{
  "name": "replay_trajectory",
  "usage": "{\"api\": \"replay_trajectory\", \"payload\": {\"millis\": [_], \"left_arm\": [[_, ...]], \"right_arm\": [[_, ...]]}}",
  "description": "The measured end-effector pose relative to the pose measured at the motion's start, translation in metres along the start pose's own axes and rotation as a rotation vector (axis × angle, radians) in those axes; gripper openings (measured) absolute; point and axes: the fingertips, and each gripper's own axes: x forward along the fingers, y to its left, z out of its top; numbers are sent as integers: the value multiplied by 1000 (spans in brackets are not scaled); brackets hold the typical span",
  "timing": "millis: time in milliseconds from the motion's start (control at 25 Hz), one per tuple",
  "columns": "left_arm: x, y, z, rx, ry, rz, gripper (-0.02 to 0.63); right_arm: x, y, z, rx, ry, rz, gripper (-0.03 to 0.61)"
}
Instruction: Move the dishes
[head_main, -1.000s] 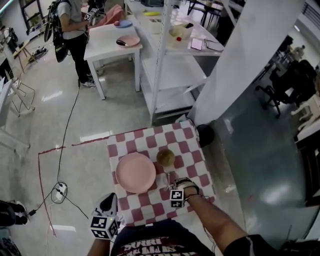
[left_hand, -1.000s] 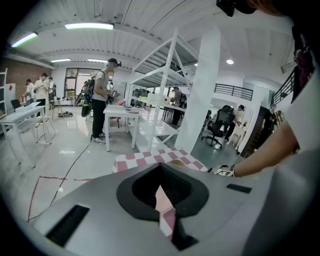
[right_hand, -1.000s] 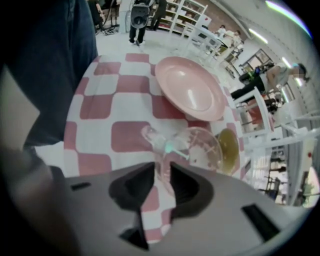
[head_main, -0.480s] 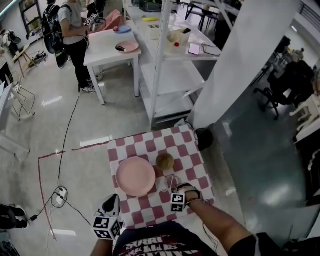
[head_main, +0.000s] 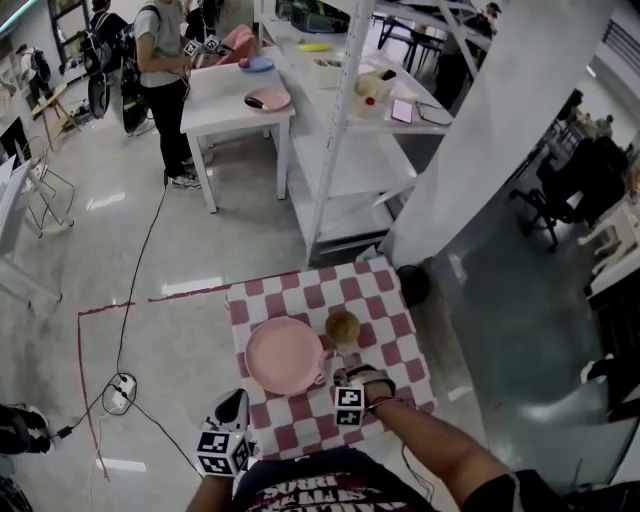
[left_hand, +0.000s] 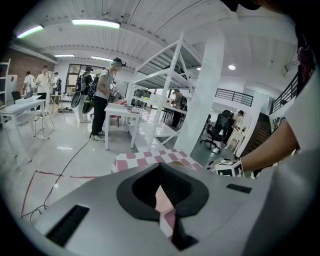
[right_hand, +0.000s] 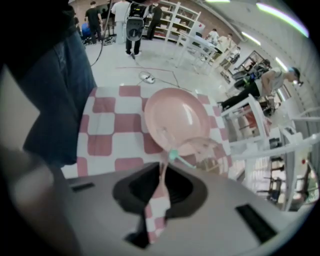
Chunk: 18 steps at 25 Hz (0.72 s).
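The pink plate (head_main: 285, 355) lies on the checkered table (head_main: 392, 300), with a brown bowl (head_main: 342, 324) just beside its far right. A clear piece (right_hand: 207, 147) with a teal spot sits at the plate's near rim. The right hand-held gripper (right_hand: 161, 185) is closed on a thin pinkish strip leading to that piece. The left hand-held gripper (left_hand: 162, 200) is closed and empty at the table's near edge.
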Motion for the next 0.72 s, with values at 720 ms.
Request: {"api": "replay_trajectory", "payload": {"millis": [720], "left_arm": [[-19, 45, -45, 12, 217, -17, 29]], "right_arm": [[46, -3, 126, -56, 19, 54, 55]]}}
